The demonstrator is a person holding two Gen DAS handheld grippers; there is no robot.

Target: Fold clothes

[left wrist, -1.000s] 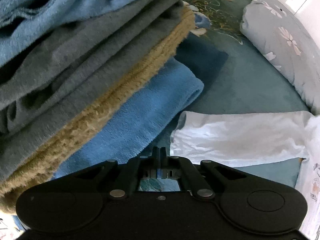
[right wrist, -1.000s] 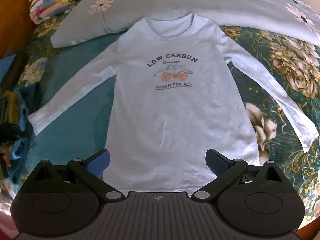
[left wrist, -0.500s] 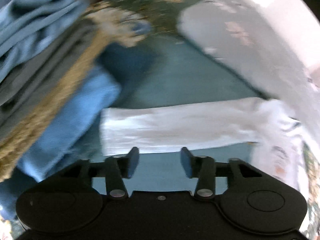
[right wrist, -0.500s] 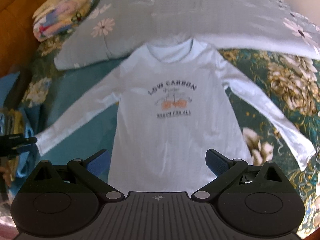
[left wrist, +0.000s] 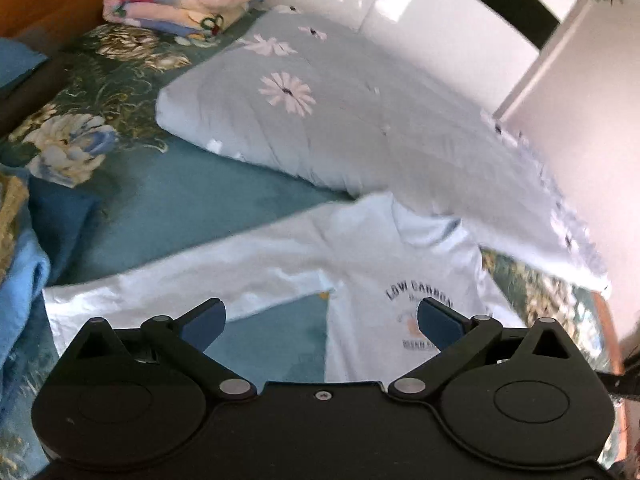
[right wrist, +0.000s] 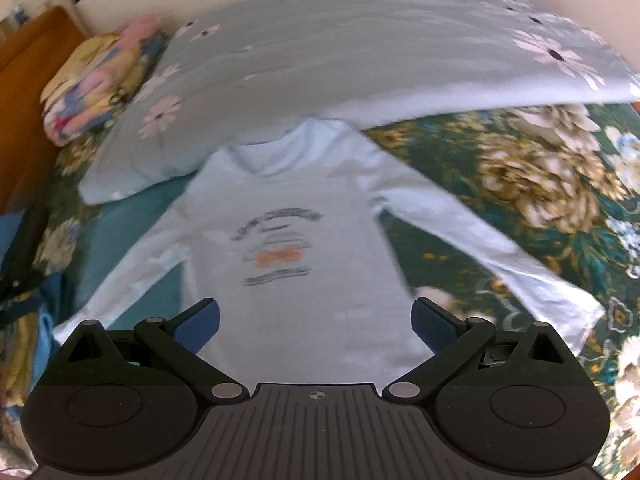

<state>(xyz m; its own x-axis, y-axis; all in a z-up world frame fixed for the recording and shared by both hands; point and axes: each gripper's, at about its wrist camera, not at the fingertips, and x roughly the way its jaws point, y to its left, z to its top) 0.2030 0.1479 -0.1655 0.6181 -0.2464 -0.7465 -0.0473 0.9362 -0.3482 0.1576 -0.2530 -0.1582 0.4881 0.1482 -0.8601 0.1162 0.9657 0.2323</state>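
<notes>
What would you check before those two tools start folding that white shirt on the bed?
1. Long-sleeved shirt spread flat, front up: ok.
2. Both sleeves stretched out to the sides: ok.
3. Left gripper opening, nothing between its fingers: ok.
4. Right gripper open and empty: ok.
5. Daisy-print quilt clear of the collar: cannot tell, the edges meet in the blur.
6. Stack of folded clothes clear of the nearer cuff: ok.

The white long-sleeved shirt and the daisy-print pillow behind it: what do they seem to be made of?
The white long-sleeved shirt looks like thin, matte cotton-type knit: it lies limp and flat, with soft creases and a printed graphic. The daisy-print pillow looks like smooth woven cloth over soft filling, puffed and gently wrinkled. Exact fibres can't be told.
</notes>
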